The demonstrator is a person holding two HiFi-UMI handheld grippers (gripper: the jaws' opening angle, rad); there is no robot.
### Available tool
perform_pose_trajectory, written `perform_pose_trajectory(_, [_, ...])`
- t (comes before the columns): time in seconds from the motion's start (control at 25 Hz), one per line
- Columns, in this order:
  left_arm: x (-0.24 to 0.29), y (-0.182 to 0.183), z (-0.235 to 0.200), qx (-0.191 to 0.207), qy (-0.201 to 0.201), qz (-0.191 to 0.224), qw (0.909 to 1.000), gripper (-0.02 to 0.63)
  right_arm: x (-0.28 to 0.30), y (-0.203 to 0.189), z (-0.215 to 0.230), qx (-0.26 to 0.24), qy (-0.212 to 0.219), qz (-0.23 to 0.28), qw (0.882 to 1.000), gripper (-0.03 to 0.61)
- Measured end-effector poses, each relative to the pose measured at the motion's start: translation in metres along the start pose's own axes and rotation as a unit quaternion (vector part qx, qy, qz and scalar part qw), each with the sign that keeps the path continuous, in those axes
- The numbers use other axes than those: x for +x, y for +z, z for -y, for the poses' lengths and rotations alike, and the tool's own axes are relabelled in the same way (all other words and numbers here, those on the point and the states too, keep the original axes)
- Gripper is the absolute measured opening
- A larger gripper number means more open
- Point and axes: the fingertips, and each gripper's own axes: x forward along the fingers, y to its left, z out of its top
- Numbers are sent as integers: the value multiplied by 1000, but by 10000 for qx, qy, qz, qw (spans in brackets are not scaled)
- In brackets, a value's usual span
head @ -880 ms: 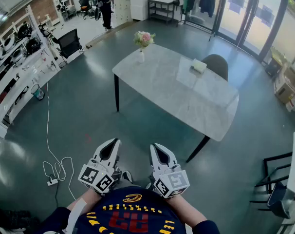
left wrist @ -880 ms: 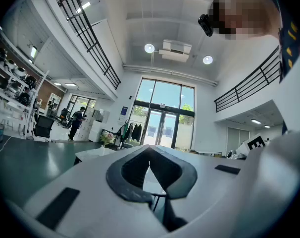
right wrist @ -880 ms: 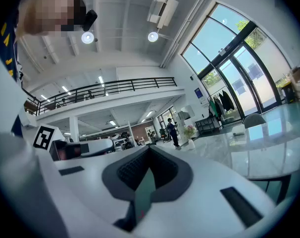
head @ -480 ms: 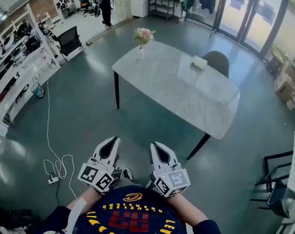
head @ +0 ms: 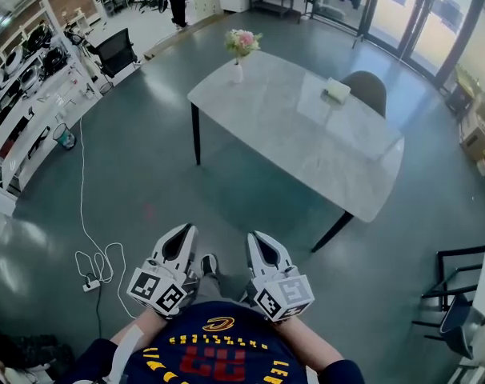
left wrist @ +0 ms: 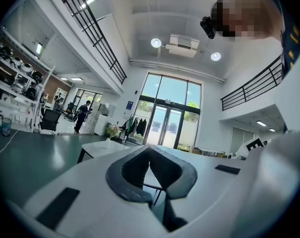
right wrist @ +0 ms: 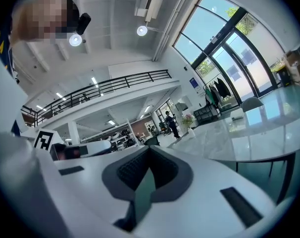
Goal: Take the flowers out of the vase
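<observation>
Nothing is done yet: the flowers (head: 243,41) stand in the vase (head: 238,72) on the worktop (head: 306,134), well ahead of the left claw (head: 186,233) and right claw (head: 255,238), both closed and empty.

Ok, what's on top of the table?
On the table, a white vase holding pink flowers stands at the far corner; a pale boxy item lies near the chair. Stems inside it are hidden.
</observation>
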Motion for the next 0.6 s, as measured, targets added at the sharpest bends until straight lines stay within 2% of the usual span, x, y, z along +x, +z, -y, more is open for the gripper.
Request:
perform_pose_trajectory(0.24, [26,4,-23,-55,-224,-1,9997,3,32,-3,8,-48,-211,-44,9998,3])
perform_pose_trajectory(0.44, [46,20,-77,-160,-166,71,9997,3,81,-1,10,-64,-367,-75,9993,3])
perform_pose_trajectory(0.6, [64,36,-121,-204,-281,144,9993,3,129,-2,5,-102,-477,-61,9988,3])
